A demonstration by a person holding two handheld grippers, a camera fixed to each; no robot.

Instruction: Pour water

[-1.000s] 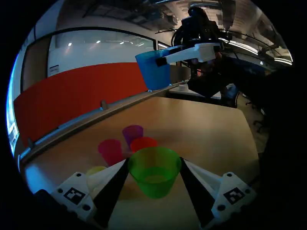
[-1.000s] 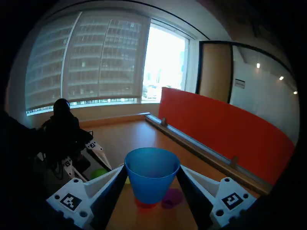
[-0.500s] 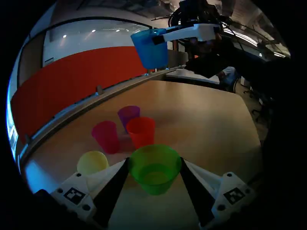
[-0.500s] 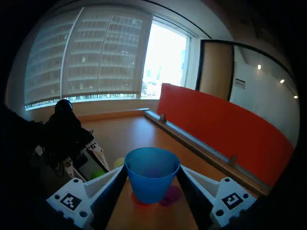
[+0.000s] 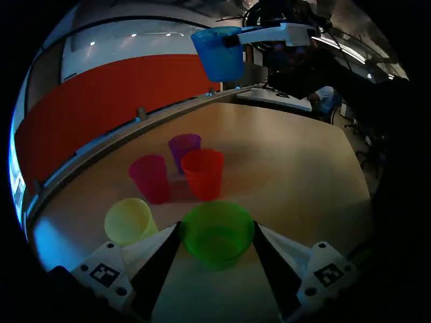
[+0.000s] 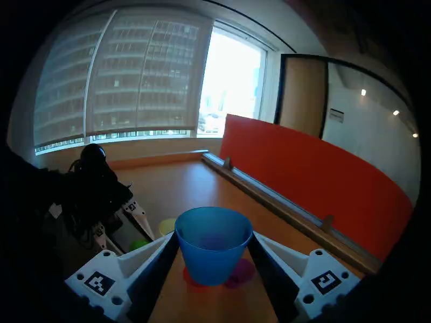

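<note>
In the left gripper view my left gripper (image 5: 216, 239) is shut on a green cup (image 5: 217, 233), held upright above the wooden table (image 5: 291, 161). High at the top, the right gripper (image 5: 229, 42) holds a blue cup (image 5: 219, 53) in the air. In the right gripper view my right gripper (image 6: 213, 253) is shut on that blue cup (image 6: 213, 248), upright, well above the table. Below it peek the rims of an orange cup (image 6: 187, 278) and a purple cup (image 6: 241, 271). The left gripper (image 6: 134, 212) and a green cup (image 6: 138, 244) show at lower left.
On the table stand a yellow cup (image 5: 128, 220), a pink cup (image 5: 149, 177), a purple cup (image 5: 184, 149) and an orange cup (image 5: 203, 172). A red divider panel (image 5: 102, 107) with a rail runs along the table's far edge. A person in dark clothes (image 5: 323, 81) stands behind.
My left gripper has tipped downward with the green cup, so the table cups show more fully. The blue cup has risen and shifted slightly right in the left gripper view.
</note>
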